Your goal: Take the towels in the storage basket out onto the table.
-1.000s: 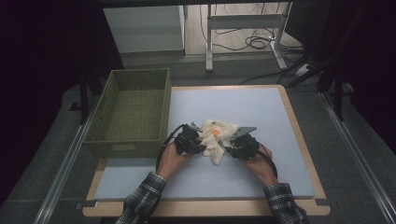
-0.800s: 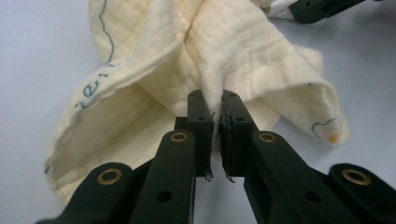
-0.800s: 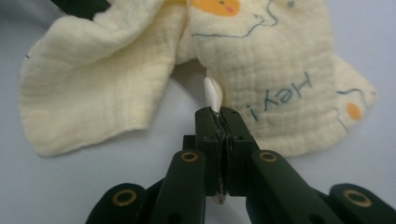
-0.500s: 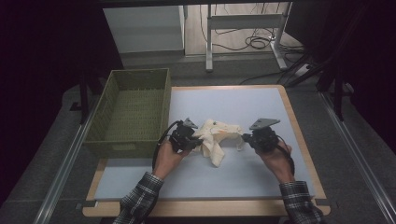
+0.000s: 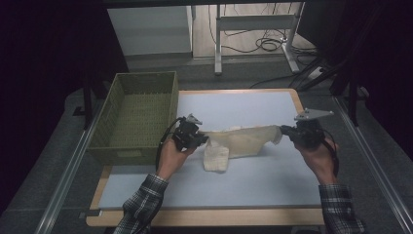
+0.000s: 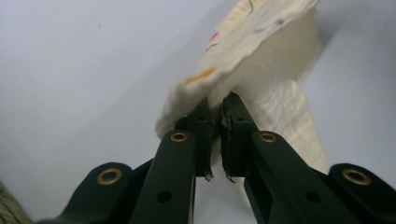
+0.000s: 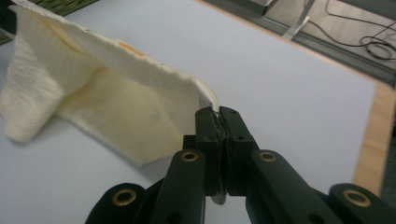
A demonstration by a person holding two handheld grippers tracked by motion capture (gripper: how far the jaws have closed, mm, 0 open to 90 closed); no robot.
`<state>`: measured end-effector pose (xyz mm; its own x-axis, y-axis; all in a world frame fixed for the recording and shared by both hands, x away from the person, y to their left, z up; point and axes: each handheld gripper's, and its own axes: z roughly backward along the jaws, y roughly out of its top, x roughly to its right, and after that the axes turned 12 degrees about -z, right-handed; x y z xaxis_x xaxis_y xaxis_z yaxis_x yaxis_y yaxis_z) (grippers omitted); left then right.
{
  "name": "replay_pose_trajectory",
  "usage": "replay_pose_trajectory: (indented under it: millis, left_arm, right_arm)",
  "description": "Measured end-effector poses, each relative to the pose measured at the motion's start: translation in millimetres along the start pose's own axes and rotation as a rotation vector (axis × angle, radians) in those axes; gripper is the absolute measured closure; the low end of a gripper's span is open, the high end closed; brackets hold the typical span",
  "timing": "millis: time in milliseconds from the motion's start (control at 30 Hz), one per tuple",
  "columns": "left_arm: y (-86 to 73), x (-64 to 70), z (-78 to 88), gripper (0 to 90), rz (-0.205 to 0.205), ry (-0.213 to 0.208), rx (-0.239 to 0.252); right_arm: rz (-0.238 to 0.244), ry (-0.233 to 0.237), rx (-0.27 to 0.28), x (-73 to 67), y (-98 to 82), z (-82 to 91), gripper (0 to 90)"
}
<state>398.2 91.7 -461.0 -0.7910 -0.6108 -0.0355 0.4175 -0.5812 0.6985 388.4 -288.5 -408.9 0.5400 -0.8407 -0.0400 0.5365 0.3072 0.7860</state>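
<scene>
A cream waffle-textured cloth (image 5: 241,141) with small coloured marks hangs stretched above the pale blue mat (image 5: 234,183) between my two grippers. My left gripper (image 5: 203,139) is shut on the cloth's left end, and the cloth (image 6: 261,70) rises from between its closed jaws. My right gripper (image 5: 284,130) is shut on the right corner of the cloth (image 7: 116,107), with the edge pinched between the pads. A loose fold (image 5: 215,158) droops down onto the mat near the left gripper. Both pairs of jaws have just closed on the fabric.
A green woven basket (image 5: 141,114) stands open at the left edge of the mat, close beside my left hand. The wooden table rim (image 5: 209,218) frames the mat. Beyond the table lie cables and metal legs (image 5: 258,44) on the floor.
The cloth lay crumpled between both grippers. Now it is lifted and pulled out wide. My right gripper has moved up and to the right with its corner, and my left has risen slightly.
</scene>
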Motion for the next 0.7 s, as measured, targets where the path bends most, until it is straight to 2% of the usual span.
replay_pose_trajectory:
  millis: [67, 167, 200, 233, 267, 300, 367, 467, 600, 700]
  left_arm:
    - [9.9, -5.5, -3.4, 84.1, -0.005, 0.026, -0.014]
    - [27.4, -13.0, -17.4, 83.3, 0.036, 0.088, -0.029]
    - [31.4, -13.9, -22.2, 79.3, 0.042, 0.11, -0.037]
    - [36.7, -15.0, -30.9, 72.4, 0.041, 0.151, -0.068]
    - [38.3, -15.6, -35.8, 67.2, 0.04, 0.163, -0.083]
    - [38.7, -16.3, -41.4, 64.0, 0.048, 0.163, -0.09]
    - [35.3, -15.5, -47.9, 59.4, 0.062, 0.134, -0.082]
    - [25.8, -9.8, -51.9, 57.8, 0.048, 0.105, -0.077]
    - [10.3, -7.1, -49.8, 57.3, 0.069, 0.046, -0.054]
    - [-0.2, -3.5, -48.4, 55.6, 0.083, 0.03, -0.039]
  right_arm:
    - [-0.004, -0.015, 0.0, 5.5, 11.3, -1.1, 87.1]
    - [-0.012, -0.043, -0.005, 15.8, 29.9, -10.5, 86.9]
    - [-0.018, -0.058, -0.016, 21.1, 36.0, -18.6, 86.4]
    - [-0.019, -0.067, -0.028, 24.6, 38.4, -24.7, 84.1]
    - [-0.025, -0.086, -0.053, 29.9, 40.0, -35.2, 76.3]
    - [-0.035, -0.101, -0.068, 32.3, 39.5, -40.9, 73.4]
    - [-0.047, -0.114, -0.089, 35.3, 34.2, -49.4, 69.2]
    - [-0.063, -0.047, -0.085, 34.8, 19.7, -51.1, 68.4]
    - [-0.079, 0.042, -0.11, 25.6, -5.1, -53.6, 68.3]
    - [-0.048, 0.084, -0.124, 11.6, -25.4, -58.5, 67.6]
